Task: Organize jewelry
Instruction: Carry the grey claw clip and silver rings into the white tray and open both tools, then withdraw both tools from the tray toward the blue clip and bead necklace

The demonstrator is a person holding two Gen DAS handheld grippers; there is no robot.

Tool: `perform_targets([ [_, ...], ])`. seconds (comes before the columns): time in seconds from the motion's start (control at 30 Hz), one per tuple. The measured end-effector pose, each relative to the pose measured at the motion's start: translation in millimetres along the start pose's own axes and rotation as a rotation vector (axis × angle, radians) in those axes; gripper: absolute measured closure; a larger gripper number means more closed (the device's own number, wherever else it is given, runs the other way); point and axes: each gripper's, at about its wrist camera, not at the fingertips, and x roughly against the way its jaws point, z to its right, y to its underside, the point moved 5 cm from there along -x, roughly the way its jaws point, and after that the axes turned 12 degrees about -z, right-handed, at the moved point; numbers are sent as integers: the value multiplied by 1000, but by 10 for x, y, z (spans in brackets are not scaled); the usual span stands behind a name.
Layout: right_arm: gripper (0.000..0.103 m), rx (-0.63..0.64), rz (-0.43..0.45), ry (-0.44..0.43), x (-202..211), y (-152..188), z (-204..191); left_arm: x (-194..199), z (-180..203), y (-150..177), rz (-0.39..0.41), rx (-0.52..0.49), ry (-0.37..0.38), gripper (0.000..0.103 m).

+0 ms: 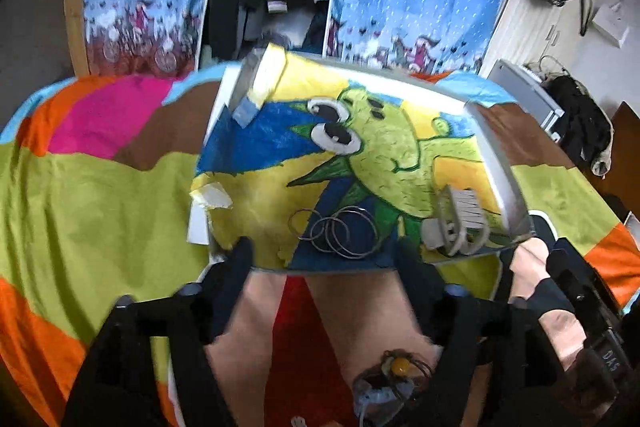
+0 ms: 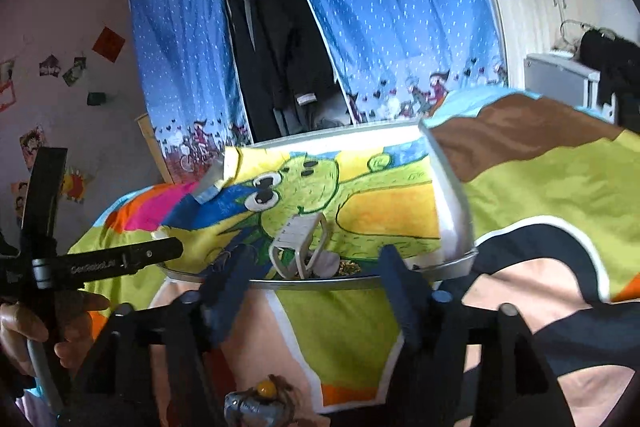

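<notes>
A shallow tray (image 1: pixel 494 151), lined with a crayon drawing of a green cartoon creature on yellow and blue, is sitting in the middle of the left wrist view on a bedspread (image 1: pixel 92 195) of lime, orange, pink and brown patches. The left gripper (image 1: pixel 324 255) is hovering at the tray's near edge with its two dark fingers spread wide and nothing between them. Just beyond the gap, toward the lower middle of the frame, a cluster of thin wire bangles (image 1: pixel 338 231) is lying overlapped on the blue part of the drawing. To their right, near the tray's right wall, a pale hair claw clip (image 1: pixel 456 223) is resting on its side.

In the right wrist view the right gripper (image 2: pixel 314 263) is also standing open and empty, its fingers framing the tray's near rim (image 2: pixel 328 283). The claw clip (image 2: pixel 300 243) is showing between them, with something gold and chain-like (image 2: pixel 348 269) lying just beside it; it is too small to make out further. At the left edge of this frame a hand (image 2: pixel 24 327) is gripping the black handle of the other tool.

At the bottom of both views a bare leg is lying under the grippers, and a small blue-grey piece with an amber bead (image 1: pixel 398 367) is resting on it. Blue dotted curtains (image 2: pixel 384 7) are hanging in the upper half of the frame, parted over dark clothing
</notes>
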Motion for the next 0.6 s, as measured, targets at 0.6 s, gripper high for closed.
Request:
perform_targets([
  [0.6, 0, 99, 159, 25, 1307, 354, -428, 1432, 345, 870, 339, -59, 40, 5],
])
